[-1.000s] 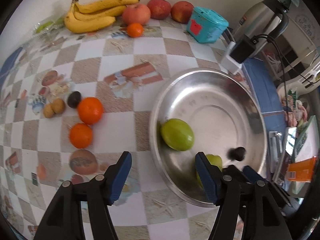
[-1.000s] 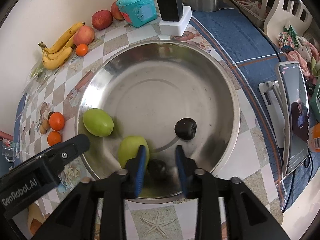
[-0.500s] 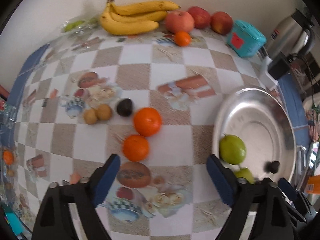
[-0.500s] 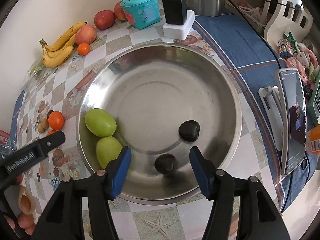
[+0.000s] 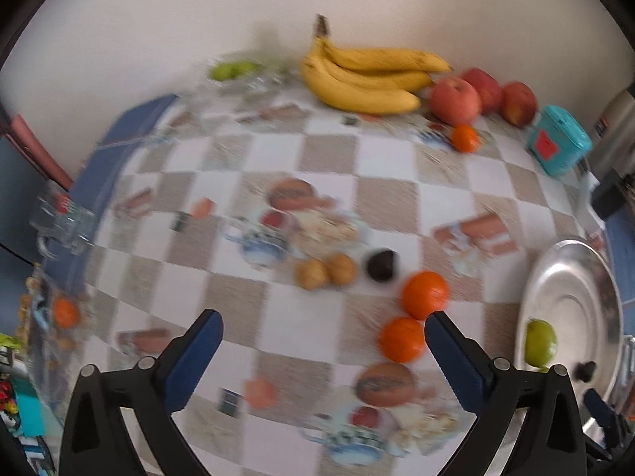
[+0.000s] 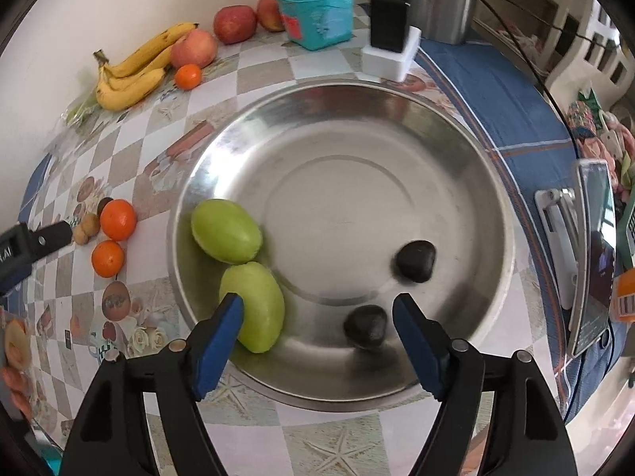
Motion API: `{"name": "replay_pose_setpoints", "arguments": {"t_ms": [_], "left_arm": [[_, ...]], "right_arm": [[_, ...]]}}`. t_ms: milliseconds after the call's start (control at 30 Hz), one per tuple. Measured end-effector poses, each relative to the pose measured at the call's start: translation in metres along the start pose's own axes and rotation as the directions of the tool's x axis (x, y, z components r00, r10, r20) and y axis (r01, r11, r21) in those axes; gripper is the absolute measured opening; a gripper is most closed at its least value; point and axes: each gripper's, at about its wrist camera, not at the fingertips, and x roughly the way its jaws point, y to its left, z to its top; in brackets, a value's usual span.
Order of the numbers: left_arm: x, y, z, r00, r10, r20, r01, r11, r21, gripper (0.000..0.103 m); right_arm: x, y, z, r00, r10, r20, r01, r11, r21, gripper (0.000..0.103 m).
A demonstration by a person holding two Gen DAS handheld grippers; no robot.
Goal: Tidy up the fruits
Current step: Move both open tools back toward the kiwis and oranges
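Note:
A steel bowl (image 6: 468,166) holds two green fruits (image 6: 226,230) (image 6: 258,305) and two dark fruits (image 6: 414,260) (image 6: 365,325). My right gripper (image 6: 317,309) is open and empty above the bowl's near rim. My left gripper (image 5: 323,329) is open and empty over the checked tablecloth; the view is blurred. Two oranges (image 5: 424,293) (image 5: 401,339) lie by its right finger, with a dark fruit (image 5: 381,263) and two small brown fruits (image 5: 325,271) beyond. The bowl (image 5: 571,277) shows at the right edge.
Bananas (image 5: 369,79), red apples (image 5: 456,99), a small orange (image 5: 464,137) and a teal box (image 5: 557,139) line the back wall. A kettle (image 6: 444,0), charger (image 6: 391,43) and phone (image 6: 591,250) stand right of the bowl. A glass mug (image 5: 59,214) is at the table's left edge.
My right gripper opened and released the dark fruit into the bowl, then backed off. My left gripper swung left away from the bowl to over the oranges.

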Motion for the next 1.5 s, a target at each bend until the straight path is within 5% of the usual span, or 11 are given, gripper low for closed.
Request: {"name": "replay_pose_setpoints", "arguments": {"t_ms": [433,1000,1500], "left_arm": [[-0.011,0.083,0.017,0.988,0.130,0.080,-0.124,0.989,-0.081,0.103],[0.000,0.137,0.021,0.992,0.064,0.105,-0.041,0.977,-0.210,0.103],[0.053,0.097,0.022,0.995,-0.099,0.014,0.100,0.988,-0.119,0.103]], "right_arm": [[-0.012,0.047,0.004,0.997,0.022,0.076,-0.017,0.998,-0.065,0.079],[-0.018,0.151,0.010,0.982,0.160,0.102,-0.136,0.968,-0.211,0.079],[0.033,0.180,0.010,0.991,0.133,0.001,-0.129,0.966,-0.224,0.079]]}}
